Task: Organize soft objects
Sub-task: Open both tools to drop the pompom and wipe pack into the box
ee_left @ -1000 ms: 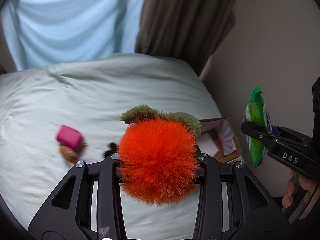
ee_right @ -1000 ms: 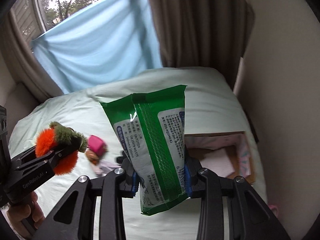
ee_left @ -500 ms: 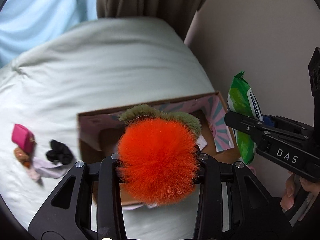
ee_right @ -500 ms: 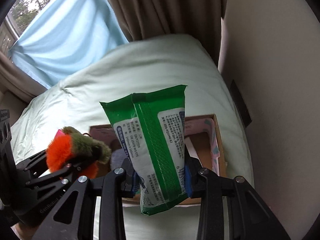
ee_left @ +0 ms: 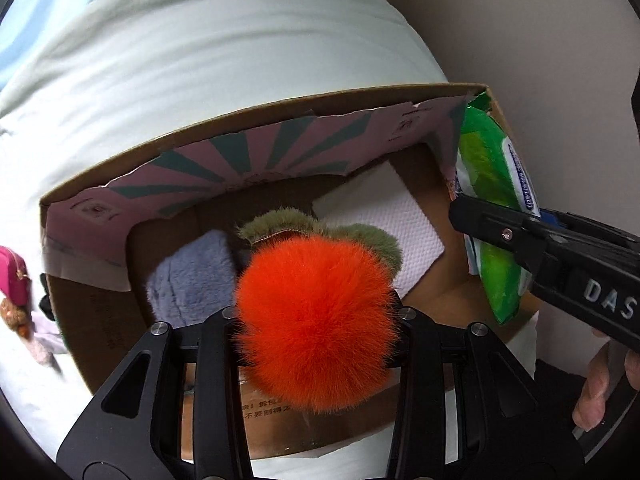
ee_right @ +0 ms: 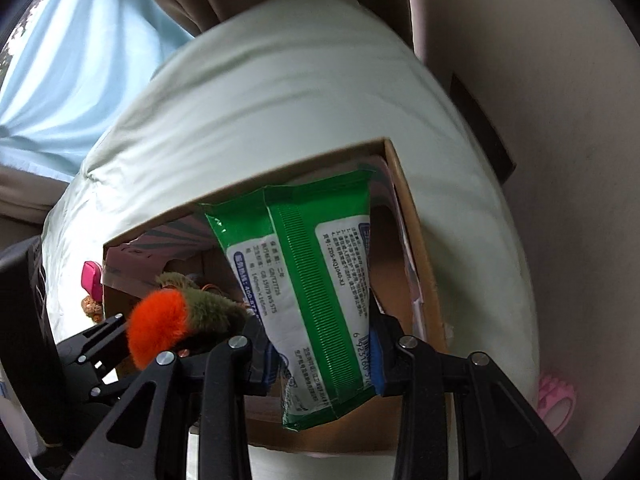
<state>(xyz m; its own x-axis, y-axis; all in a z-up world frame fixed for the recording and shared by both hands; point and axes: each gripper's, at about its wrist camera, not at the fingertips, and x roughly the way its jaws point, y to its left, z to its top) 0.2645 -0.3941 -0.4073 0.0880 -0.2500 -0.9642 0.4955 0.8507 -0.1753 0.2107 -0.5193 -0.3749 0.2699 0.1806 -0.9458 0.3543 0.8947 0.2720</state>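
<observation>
My left gripper (ee_left: 316, 312) is shut on an orange fuzzy plush with a green top (ee_left: 316, 320) and holds it over the open cardboard box (ee_left: 248, 160). My right gripper (ee_right: 320, 340) is shut on a green wet-wipes pack (ee_right: 312, 280) and holds it over the box's right side (ee_right: 416, 240). The pack also shows in the left wrist view (ee_left: 492, 200), and the plush in the right wrist view (ee_right: 160, 328). Inside the box lie a lavender fuzzy item (ee_left: 192, 280) and a white paper towel (ee_left: 400, 216).
The box sits on a pale green bed (ee_left: 200, 60) near its right edge, beside a beige wall (ee_left: 540, 40). A pink pouch (ee_left: 12, 276), a brown charm and a pale cloth lie on the bed left of the box. A pink slipper (ee_right: 556, 404) is on the floor.
Both grippers have moved forward and down toward the box, which now fills the views. The plush and the wipes pack now hang over its opening. Both grips are unchanged.
</observation>
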